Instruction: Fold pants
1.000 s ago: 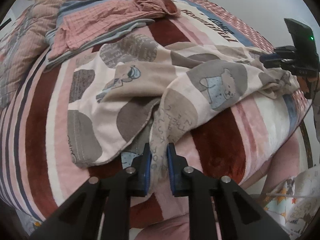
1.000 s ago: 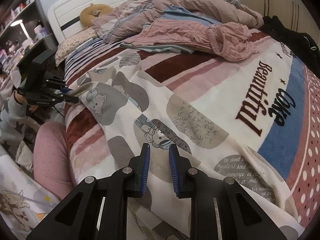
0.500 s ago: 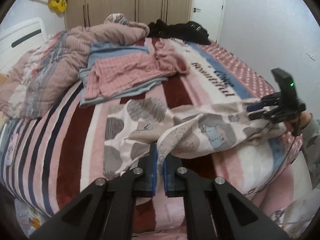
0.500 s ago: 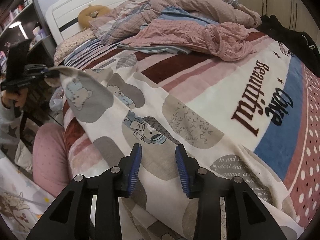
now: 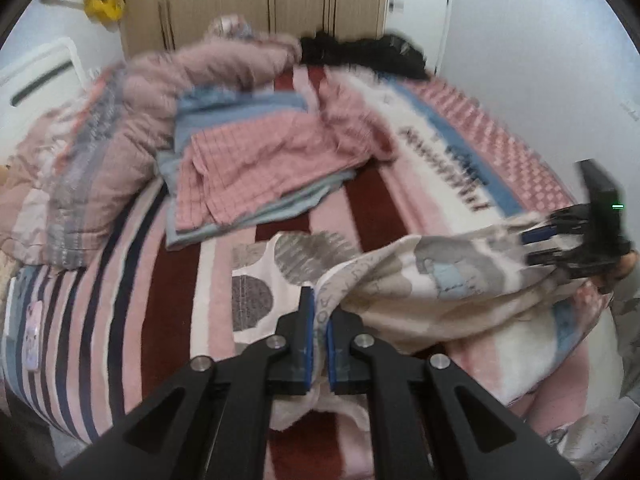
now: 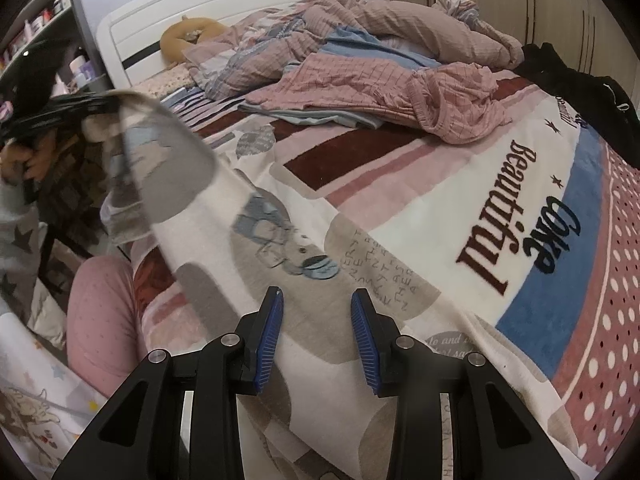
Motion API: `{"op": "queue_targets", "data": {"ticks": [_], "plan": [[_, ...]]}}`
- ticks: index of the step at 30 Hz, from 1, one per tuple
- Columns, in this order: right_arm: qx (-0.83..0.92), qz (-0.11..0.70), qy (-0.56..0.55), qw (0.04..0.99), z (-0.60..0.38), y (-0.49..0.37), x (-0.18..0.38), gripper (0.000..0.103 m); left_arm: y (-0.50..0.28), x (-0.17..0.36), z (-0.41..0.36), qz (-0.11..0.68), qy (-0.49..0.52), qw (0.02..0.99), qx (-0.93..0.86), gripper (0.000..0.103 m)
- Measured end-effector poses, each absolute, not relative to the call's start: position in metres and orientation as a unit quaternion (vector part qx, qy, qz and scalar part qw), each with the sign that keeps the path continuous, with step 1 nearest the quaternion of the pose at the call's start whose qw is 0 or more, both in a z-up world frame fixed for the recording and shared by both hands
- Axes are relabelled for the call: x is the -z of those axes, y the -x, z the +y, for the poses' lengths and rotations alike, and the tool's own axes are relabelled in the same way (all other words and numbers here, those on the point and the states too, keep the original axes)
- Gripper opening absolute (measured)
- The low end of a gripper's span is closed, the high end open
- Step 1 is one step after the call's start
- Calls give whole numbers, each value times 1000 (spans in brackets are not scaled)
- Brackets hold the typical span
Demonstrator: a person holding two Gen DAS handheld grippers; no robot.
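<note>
The pants (image 5: 436, 280) are cream with grey patches and blue bear prints, and lie on the striped blanket near the bed's front edge. My left gripper (image 5: 318, 334) is shut on one end of the pants and holds it lifted. In the right wrist view the pants (image 6: 280, 248) stretch from the left gripper (image 6: 64, 108) at the far left down under my right gripper (image 6: 316, 332), which is open with the cloth below its fingers. The right gripper also shows at the far right of the left wrist view (image 5: 560, 236), where the cloth reaches it.
A pile of pink checked and blue clothes (image 5: 256, 164) lies at mid-bed, a crumpled pink quilt (image 5: 100, 152) behind it. Black clothing (image 6: 580, 92) lies at the bed's far corner. The blanket (image 6: 520, 232) has "Coke Beautiful" lettering. A headboard (image 6: 224, 12) and wardrobe (image 5: 260, 4) stand beyond.
My left gripper has risen with the pants end in it, lifting the cloth off the bed. My right gripper has opened from nearly shut to wide.
</note>
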State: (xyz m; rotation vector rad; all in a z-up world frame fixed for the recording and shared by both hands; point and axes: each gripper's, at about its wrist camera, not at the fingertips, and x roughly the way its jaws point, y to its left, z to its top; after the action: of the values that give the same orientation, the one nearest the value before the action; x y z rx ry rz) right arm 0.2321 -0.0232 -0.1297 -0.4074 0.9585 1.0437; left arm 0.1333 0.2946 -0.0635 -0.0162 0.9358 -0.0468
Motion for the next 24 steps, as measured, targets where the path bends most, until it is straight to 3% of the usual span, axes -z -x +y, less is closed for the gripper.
{"op": "queue_targets", "data": {"ticks": [10,14,16,17,18,24], "plan": [[-473,436,185,743,-30,-232,127,31,-240,142,324,539,-40,839,-67,9],[-464,441,176,748,-39,-237,129,31,-243,151,345,551,14,829,-97,13],[-462,441,173,750,-44,-236,128,31,-225,141,346,540,41,837,-76,32],[-462,440,171,751,-49,-235,127,31,-215,136,344,532,44,843,-67,47],[-463,439,169,751,-51,-234,126,31,-206,132,341,526,45,847,-59,52],[-462,430,152,761,-68,-224,120,31,-145,132,330,527,120,841,15,52]]}}
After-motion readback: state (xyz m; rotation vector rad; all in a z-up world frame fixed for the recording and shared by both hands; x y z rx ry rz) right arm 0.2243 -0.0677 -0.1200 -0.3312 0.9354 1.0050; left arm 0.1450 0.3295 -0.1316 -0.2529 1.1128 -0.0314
